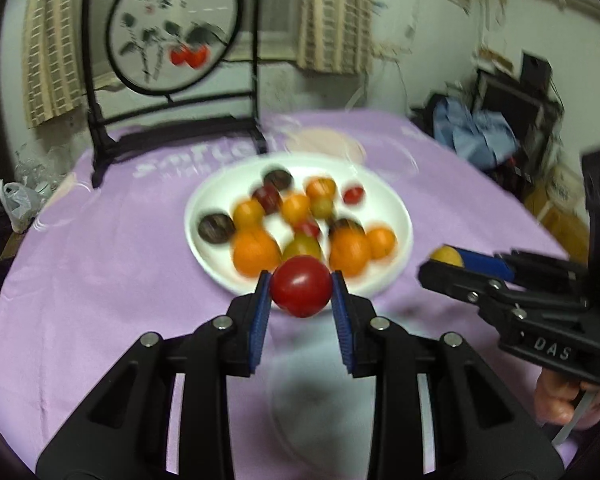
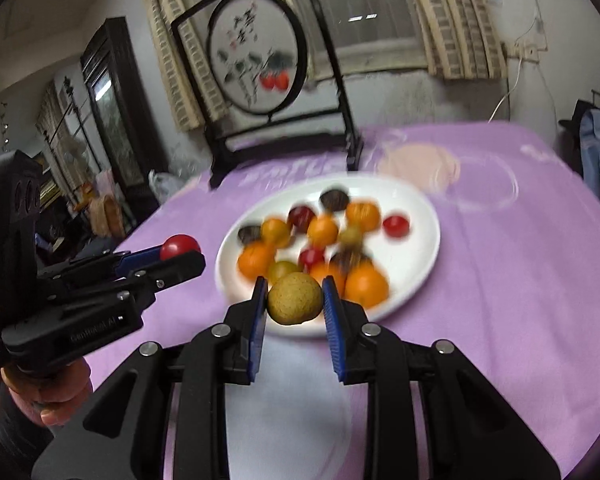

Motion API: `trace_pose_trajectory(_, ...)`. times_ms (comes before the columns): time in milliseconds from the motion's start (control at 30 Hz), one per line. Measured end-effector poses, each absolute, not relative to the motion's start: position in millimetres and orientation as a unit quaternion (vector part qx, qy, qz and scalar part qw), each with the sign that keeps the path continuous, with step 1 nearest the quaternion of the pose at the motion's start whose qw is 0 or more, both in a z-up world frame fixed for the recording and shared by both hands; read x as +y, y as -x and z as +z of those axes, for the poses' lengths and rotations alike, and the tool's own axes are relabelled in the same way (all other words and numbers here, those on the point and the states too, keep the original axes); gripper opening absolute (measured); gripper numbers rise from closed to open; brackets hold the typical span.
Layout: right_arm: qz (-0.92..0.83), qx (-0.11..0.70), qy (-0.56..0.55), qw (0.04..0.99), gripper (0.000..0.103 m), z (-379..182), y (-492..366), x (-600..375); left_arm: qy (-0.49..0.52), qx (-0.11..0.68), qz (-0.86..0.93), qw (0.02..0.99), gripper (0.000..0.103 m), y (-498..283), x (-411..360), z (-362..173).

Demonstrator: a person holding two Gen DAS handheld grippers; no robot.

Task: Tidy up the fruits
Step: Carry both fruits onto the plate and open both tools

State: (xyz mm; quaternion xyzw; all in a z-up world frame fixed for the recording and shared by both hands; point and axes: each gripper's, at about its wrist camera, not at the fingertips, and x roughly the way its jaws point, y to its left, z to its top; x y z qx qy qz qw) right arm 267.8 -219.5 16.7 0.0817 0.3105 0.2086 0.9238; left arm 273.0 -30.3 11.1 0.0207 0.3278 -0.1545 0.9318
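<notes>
A: What do the left gripper's (image 1: 301, 294) ribbed blue pads clamp?
B: A glossy round red tomato (image 1: 301, 286), squeezed between them; beyond its tips sits the smooth white plate (image 1: 396, 208) of blurred orange, dark and red fruits.
A: And the right gripper (image 2: 294, 300)?
B: Closed on a matte, speckled yellow-brown fruit (image 2: 295, 298); plate just ahead, on lilac cloth (image 2: 500, 280).

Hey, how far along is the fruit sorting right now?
Early. No sorted group is visible yet. In hand: the left gripper holds a red fruit, and the right gripper holds a yellow-brown fruit, both near the white plate. Left: the mixed orange, red, dark and greenish fruits on that plate.
</notes>
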Motion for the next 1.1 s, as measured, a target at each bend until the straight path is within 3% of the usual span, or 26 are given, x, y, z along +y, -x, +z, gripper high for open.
trace_pose_trajectory(267, 0.192, 0.349, -0.113, 0.91, 0.028, -10.2, -351.1, -222.7, 0.019, 0.36, -0.106, 0.927, 0.03, -368.0, -35.3, 4.2)
trace_pose_trajectory(467, 0.196, 0.364, -0.099, 0.905, 0.028, -24.3, -366.9, -220.9, 0.007, 0.375, -0.093, 0.923, 0.03, -390.6, -39.4, -11.1)
trace_pose_trajectory(533, 0.204, 0.366, -0.098, 0.903, 0.037, -25.4, -366.9, -218.3, 0.008, 0.377, -0.092, 0.921, 0.03, -395.2, -39.0, -13.6)
trace_pose_trajectory(600, 0.201, 0.36, -0.105, 0.905, 0.073, -20.1, -361.7, -221.7, 0.003, 0.378, -0.084, 0.922, 0.041, -396.4, -38.4, -15.0)
trace_pose_trajectory(633, 0.199, 0.354, -0.106, 0.908, 0.078, -16.2, -358.2, -223.8, 0.0, 0.374, -0.073, 0.924, 0.07, -393.8, -37.1, -13.5)
trace_pose_trajectory(667, 0.196, 0.347, -0.104, 0.911, 0.086, -11.6, -355.2, -225.6, -0.002, 0.366, -0.062, 0.929, 0.088, -389.8, -35.4, -10.2)
trace_pose_trajectory(700, 0.194, 0.339, -0.099, 0.915, 0.097, -5.5, -349.3, -228.3, -0.004, 0.346, -0.047, 0.937, 0.09, -381.6, -33.5, -3.1)
trace_pose_trajectory(733, 0.19, 0.334, -0.097, 0.918, 0.1, -1.6, -345.0, -230.8, -0.009, 0.337, -0.043, 0.941, 0.091, -377.0, -34.1, 2.6)
trace_pose_trajectory(833, 0.187, 0.324, -0.097, 0.922, 0.102, 7.2, -325.1, -239.0, -0.017, 0.32, -0.042, 0.946, 0.098, -357.9, -32.6, 16.4)
trace_pose_trajectory(1100, 0.193, 0.325, -0.052, 0.924, 0.102, 0.0, -250.4, -251.6, -0.027, 0.335, -0.044, 0.941, 0.1, -297.1, -22.2, 8.0)
